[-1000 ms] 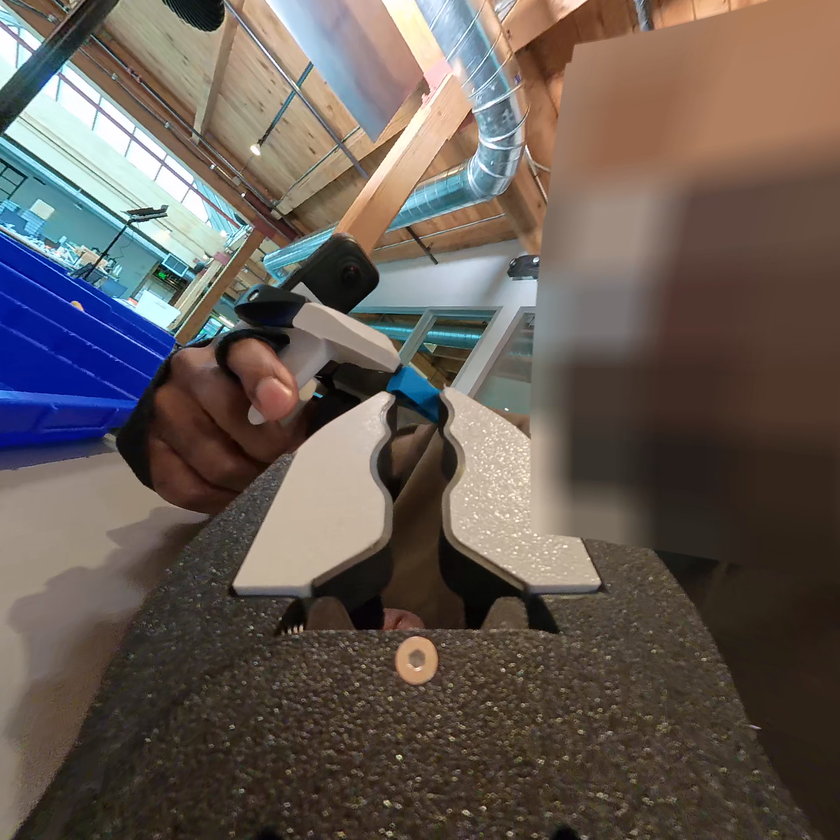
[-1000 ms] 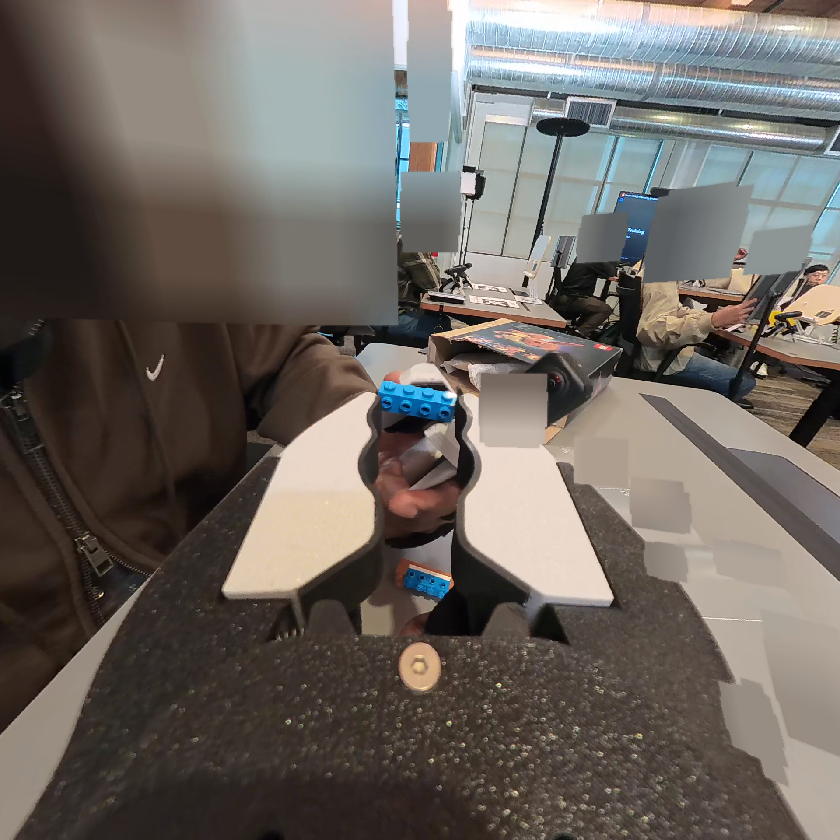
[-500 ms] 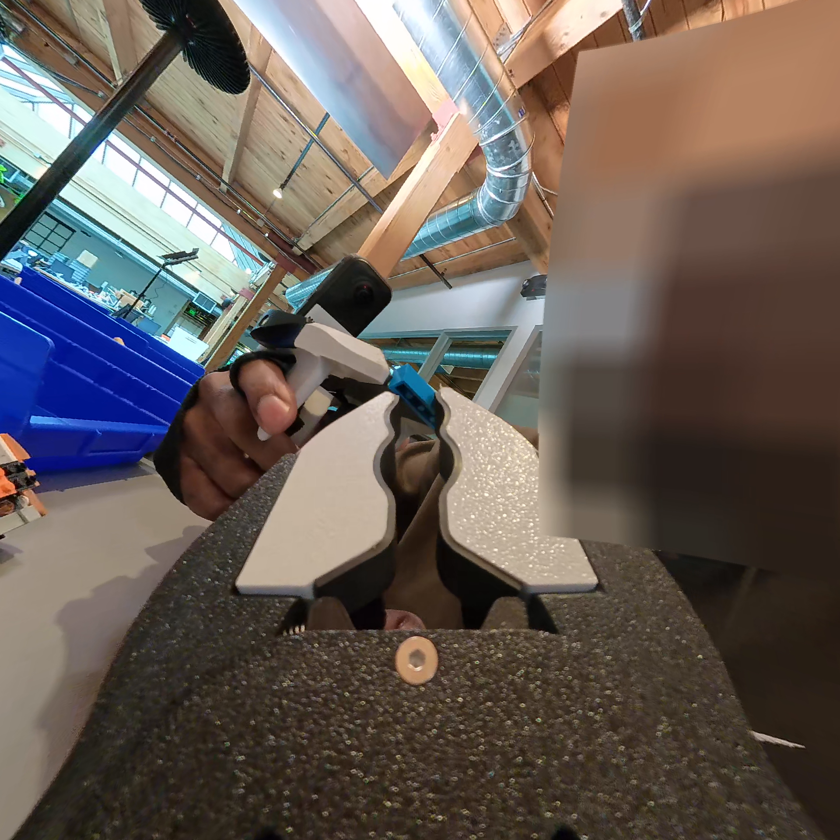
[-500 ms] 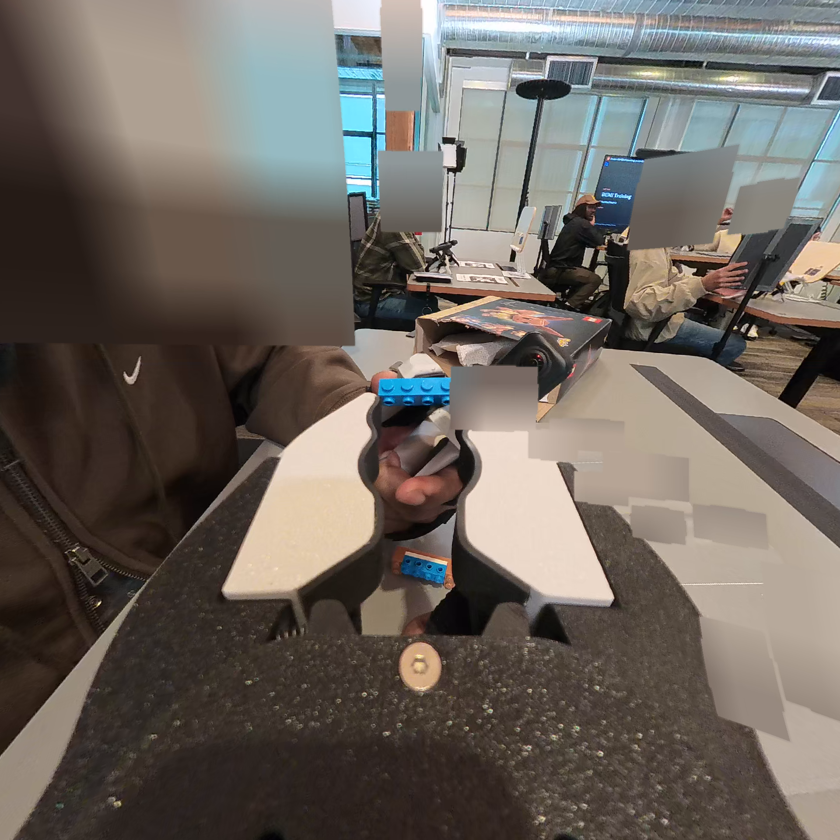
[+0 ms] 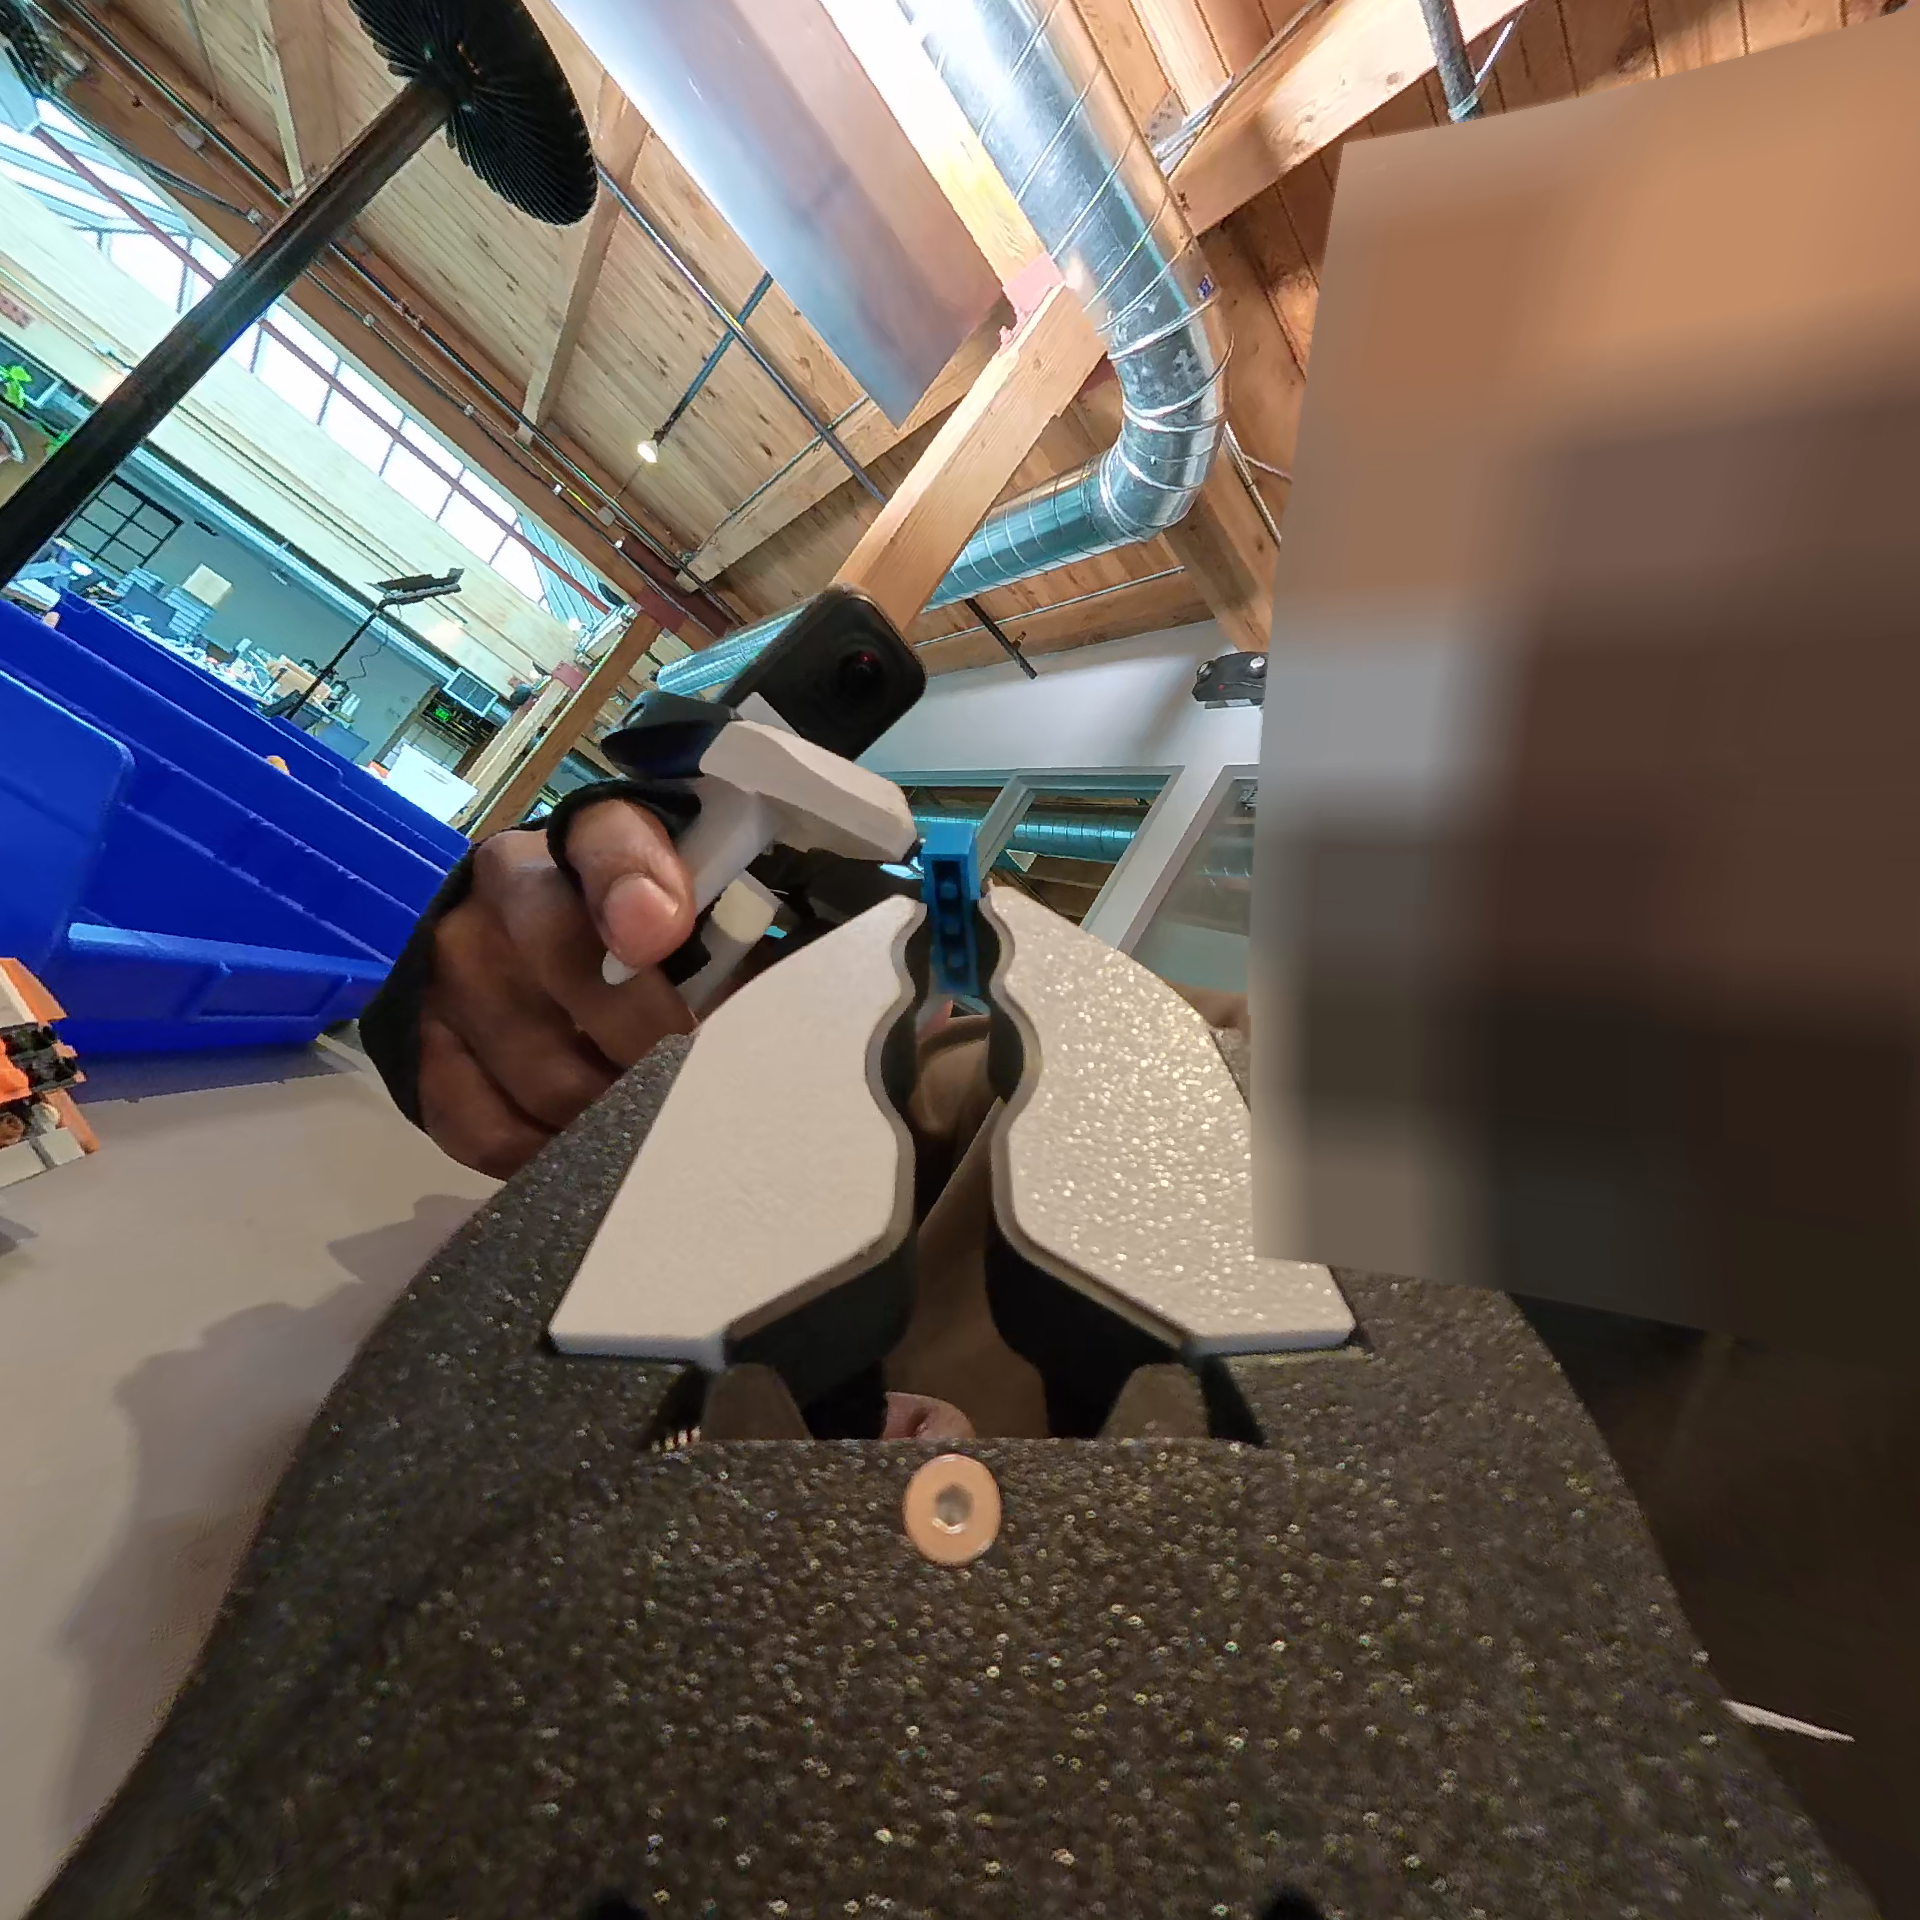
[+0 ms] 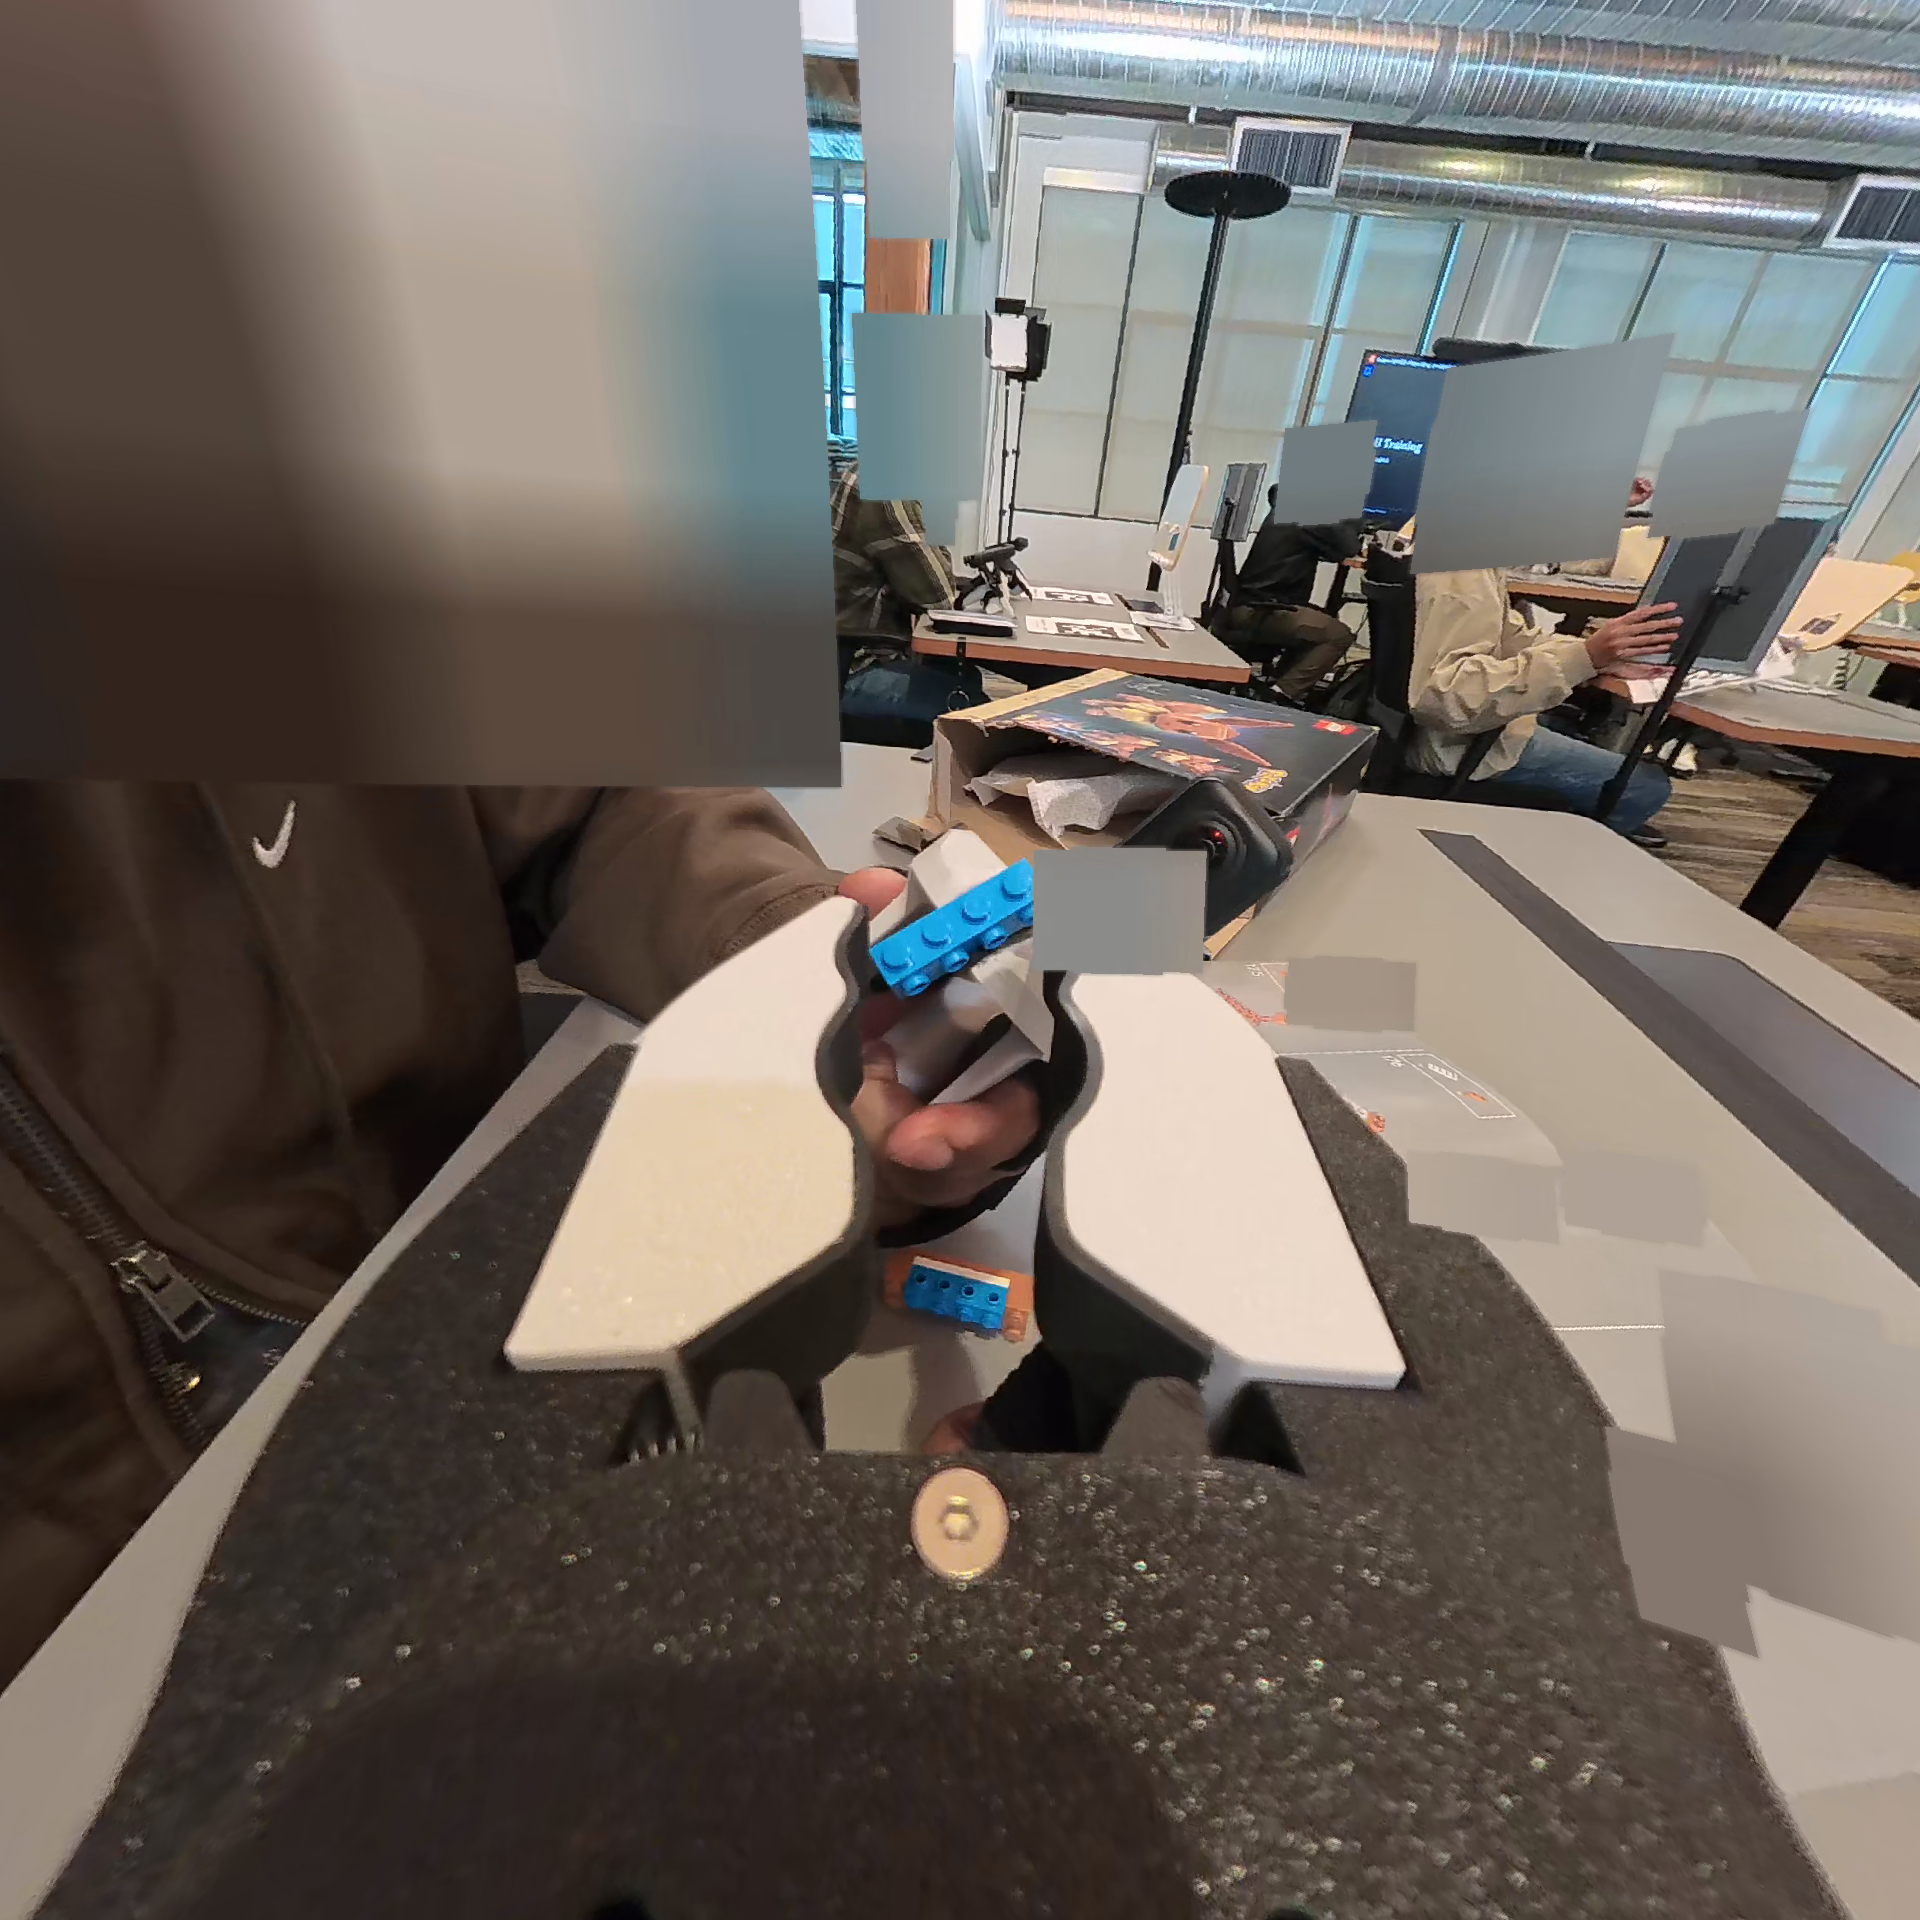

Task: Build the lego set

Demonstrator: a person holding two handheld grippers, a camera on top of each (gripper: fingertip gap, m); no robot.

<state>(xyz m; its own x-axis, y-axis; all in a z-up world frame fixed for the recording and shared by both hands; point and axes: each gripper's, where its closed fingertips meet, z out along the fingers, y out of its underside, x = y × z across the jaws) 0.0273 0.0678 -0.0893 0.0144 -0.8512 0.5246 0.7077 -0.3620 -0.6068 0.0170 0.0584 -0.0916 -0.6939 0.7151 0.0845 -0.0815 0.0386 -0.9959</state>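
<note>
My left gripper is shut on a small blue brick, which stands upright between its fingertips with its studs toward the camera. The tip of my right gripper's upper finger meets the brick's top end. In the right wrist view my right gripper has its jaws apart, and the blue brick lies tilted across the gap. The left gripper's white fingers hold the brick from behind. A blur patch hides the brick's right end. Both grippers are raised above the grey table.
A small orange and blue assembly lies on the table below my right gripper. An open Lego box stands behind, with instruction sheets at right. Blue bins and an orange and black build sit at the left. A person in a brown hoodie is close. The grippers are tip to tip, or close to it.
The blue brick has turned: it now stands upright and sits deeper between my left fingertips, and it lies tilted in the right wrist view. My right jaws have spread slightly.
</note>
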